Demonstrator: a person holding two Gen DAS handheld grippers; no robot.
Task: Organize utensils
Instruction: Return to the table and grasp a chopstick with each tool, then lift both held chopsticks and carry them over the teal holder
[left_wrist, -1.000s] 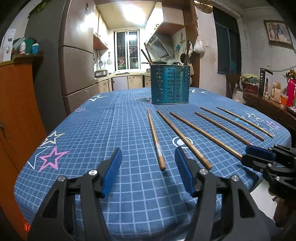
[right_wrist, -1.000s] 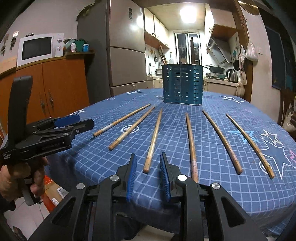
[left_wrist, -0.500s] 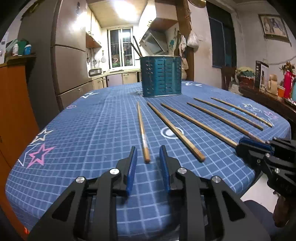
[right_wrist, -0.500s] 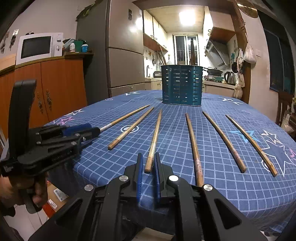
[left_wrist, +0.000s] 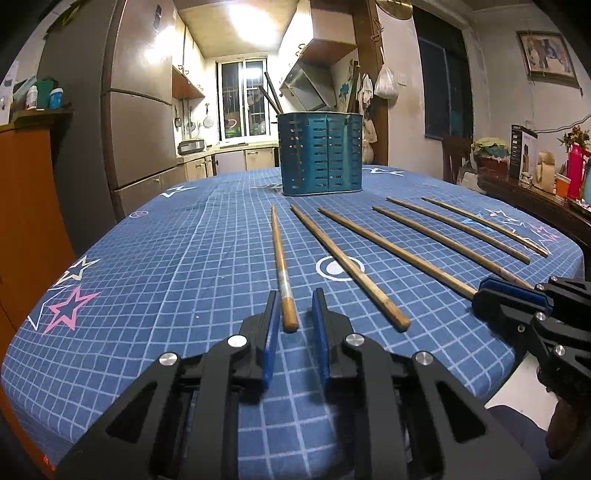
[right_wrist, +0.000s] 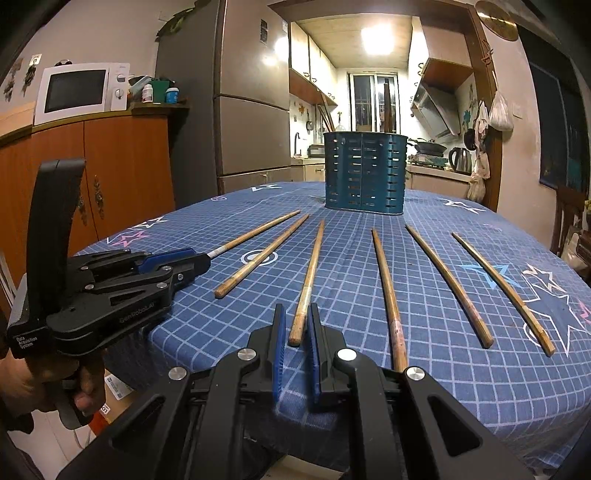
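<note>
Several long wooden chopsticks lie in a row on the blue star tablecloth (left_wrist: 147, 280). A teal slotted utensil holder (left_wrist: 320, 153) stands at the far side, also in the right wrist view (right_wrist: 365, 171), with dark sticks in it. My left gripper (left_wrist: 293, 308) has its jaws narrowly apart around the near end of the leftmost chopstick (left_wrist: 282, 266). My right gripper (right_wrist: 297, 323) has its jaws close on either side of the near end of the third chopstick (right_wrist: 309, 277). Whether either pair of pads presses its stick I cannot tell. Both sticks lie on the cloth.
The table's front edge is just under both grippers. A fridge (right_wrist: 251, 110) and an orange cabinet with a microwave (right_wrist: 79, 92) stand left. A side shelf with boxes and a red flask (left_wrist: 576, 170) is at right. The kitchen lies behind the holder.
Both grippers have narrowed their jaws and moved forward, each now straddling the near end of a chopstick. The left one was wide open a second ago.
</note>
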